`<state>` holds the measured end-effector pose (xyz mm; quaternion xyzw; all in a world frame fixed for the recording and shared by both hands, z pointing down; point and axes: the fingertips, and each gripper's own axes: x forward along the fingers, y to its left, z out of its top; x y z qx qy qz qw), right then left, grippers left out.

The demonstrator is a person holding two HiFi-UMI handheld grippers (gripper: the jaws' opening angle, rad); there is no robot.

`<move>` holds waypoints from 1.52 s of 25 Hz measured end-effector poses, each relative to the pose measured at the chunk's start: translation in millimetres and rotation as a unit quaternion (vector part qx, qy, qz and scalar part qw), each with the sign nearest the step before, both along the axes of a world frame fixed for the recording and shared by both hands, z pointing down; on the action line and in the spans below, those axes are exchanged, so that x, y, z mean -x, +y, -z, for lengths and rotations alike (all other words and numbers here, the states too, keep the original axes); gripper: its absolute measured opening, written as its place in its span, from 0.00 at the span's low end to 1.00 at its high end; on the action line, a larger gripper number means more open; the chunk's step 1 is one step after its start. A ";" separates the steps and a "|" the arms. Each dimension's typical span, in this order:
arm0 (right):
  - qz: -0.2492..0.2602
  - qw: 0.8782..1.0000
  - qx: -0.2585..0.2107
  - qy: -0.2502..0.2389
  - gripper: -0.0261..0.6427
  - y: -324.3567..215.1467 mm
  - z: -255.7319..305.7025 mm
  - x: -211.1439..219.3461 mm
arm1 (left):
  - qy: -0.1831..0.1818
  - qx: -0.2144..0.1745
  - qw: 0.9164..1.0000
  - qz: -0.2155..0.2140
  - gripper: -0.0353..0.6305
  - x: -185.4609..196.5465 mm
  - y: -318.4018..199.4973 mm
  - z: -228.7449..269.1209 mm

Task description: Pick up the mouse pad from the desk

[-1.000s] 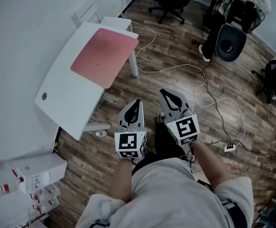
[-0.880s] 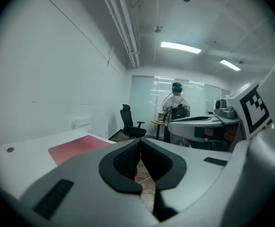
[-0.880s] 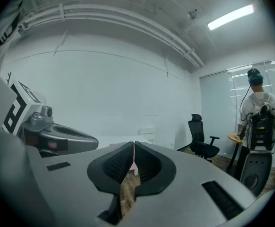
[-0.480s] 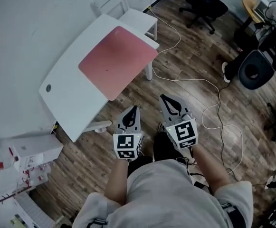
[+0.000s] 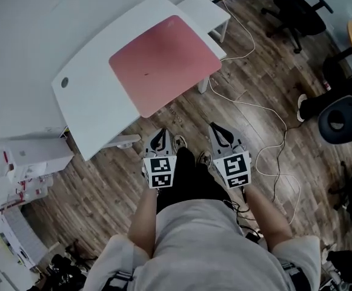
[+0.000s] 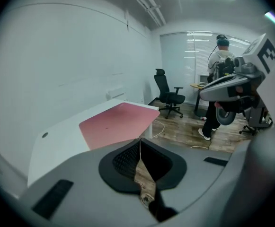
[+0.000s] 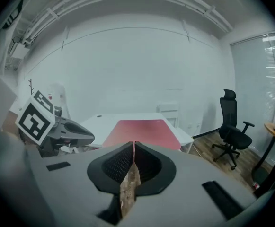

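Observation:
A pink mouse pad [image 5: 165,64] lies flat on a white desk [image 5: 91,102], reaching the desk's near edge. It also shows in the left gripper view as the mouse pad [image 6: 116,124] and in the right gripper view as the mouse pad [image 7: 139,131]. My left gripper [image 5: 161,134] hangs over the wood floor, short of the desk's near edge, shut and empty. My right gripper [image 5: 217,130] is beside it to the right, also shut with nothing held. Both point toward the desk and neither touches it.
A white side table [image 5: 205,8] abuts the desk's far end. White cables [image 5: 266,144] trail over the floor at right. Black office chairs [image 5: 300,11] stand at upper right. White boxes [image 5: 24,156] sit at left. A person [image 6: 220,65] stands far back.
The desk and mouse pad have come closer and more central in the head view. Both grippers have dropped lower and stayed shut, still side by side over the floor.

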<state>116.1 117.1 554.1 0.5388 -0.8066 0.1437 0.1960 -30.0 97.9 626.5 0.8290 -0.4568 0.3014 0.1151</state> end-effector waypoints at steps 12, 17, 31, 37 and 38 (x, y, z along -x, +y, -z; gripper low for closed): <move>0.045 0.997 0.055 0.035 0.10 -24.3 -39.5 8.8 | -0.155 0.019 0.987 0.023 0.10 40.4 -48.3 -99.1; 0.047 0.995 0.074 0.036 0.10 -40.0 -51.3 14.5 | -0.238 0.006 0.971 -0.014 0.25 42.6 -66.6 -123.1; 0.057 0.993 0.102 0.034 0.10 -77.6 -64.2 32.3 | -0.374 -0.010 0.920 -0.117 0.32 40.7 -109.1 -155.8; 0.070 0.992 0.103 0.035 0.10 -93.5 -62.3 38.9 | -0.324 -0.016 0.938 -0.125 0.13 30.0 -109.8 -131.6; 0.074 0.991 0.103 0.035 0.10 -97.0 -62.1 41.0 | -0.328 -0.020 0.935 -0.131 0.13 29.1 -110.9 -130.4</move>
